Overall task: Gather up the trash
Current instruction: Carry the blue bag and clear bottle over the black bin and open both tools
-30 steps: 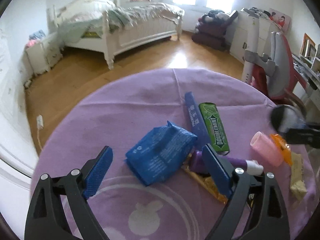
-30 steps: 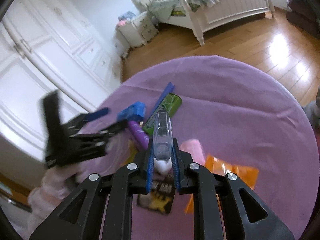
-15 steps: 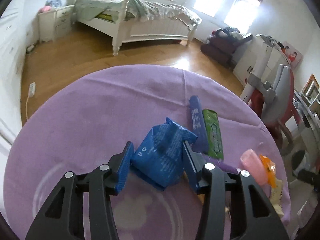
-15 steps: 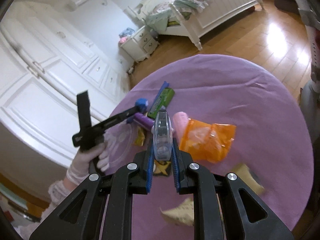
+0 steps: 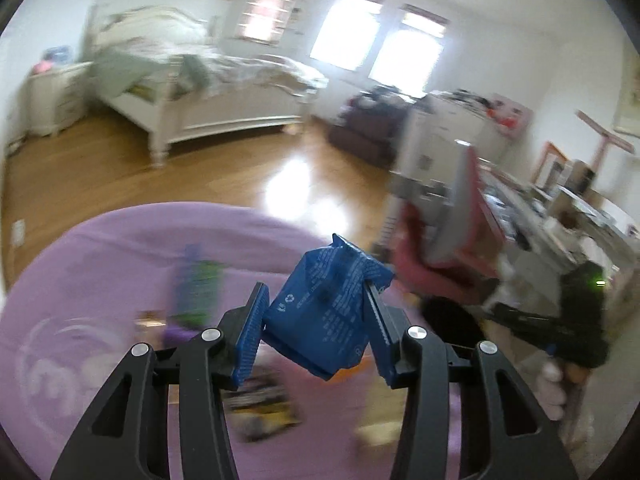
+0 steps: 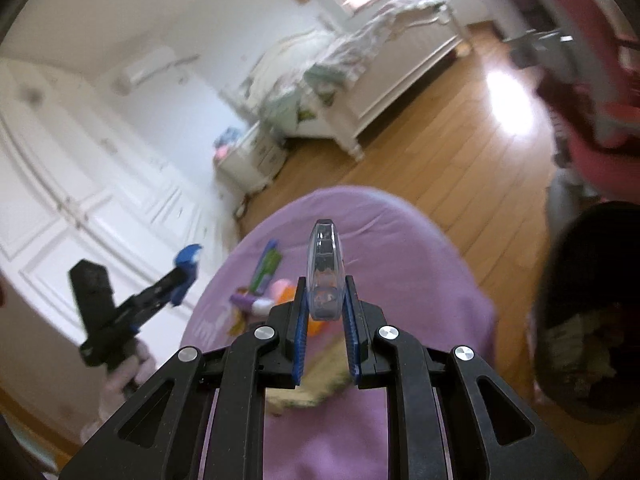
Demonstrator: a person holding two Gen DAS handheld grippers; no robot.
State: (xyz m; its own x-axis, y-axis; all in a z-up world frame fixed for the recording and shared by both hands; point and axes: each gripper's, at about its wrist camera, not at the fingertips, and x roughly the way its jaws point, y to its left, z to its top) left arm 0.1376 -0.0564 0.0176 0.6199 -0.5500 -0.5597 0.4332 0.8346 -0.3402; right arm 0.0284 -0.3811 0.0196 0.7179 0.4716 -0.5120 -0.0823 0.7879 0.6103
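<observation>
My left gripper (image 5: 316, 316) is shut on a crumpled blue wrapper (image 5: 324, 308) and holds it up above the purple tablecloth (image 5: 100, 264). A flat clear plastic case (image 6: 325, 272), standing on edge, sits clamped in my shut right gripper (image 6: 326, 320) over the table's right part. Left on the cloth are a green gum pack (image 6: 269, 266), a purple tube (image 6: 246, 302), a pink piece (image 6: 282, 288) and a tan scrap (image 6: 312, 384). A dark trash bin (image 6: 588, 316) with rubbish inside stands at the right of the right wrist view. The left gripper (image 6: 182, 276) shows there too, held by a gloved hand (image 6: 120, 384).
A red and grey chair (image 5: 444, 236) stands just beyond the table's right edge. Farther off, wooden floor (image 5: 100, 168) leads to a white bed (image 5: 200, 96); white wardrobes (image 6: 80, 200) line the left wall. A cluttered desk (image 5: 560, 216) runs along the right.
The left gripper closed on the blue wrapper, lifted it off the cloth and swung right. The right gripper carried the clear case right, bringing the trash bin into view.
</observation>
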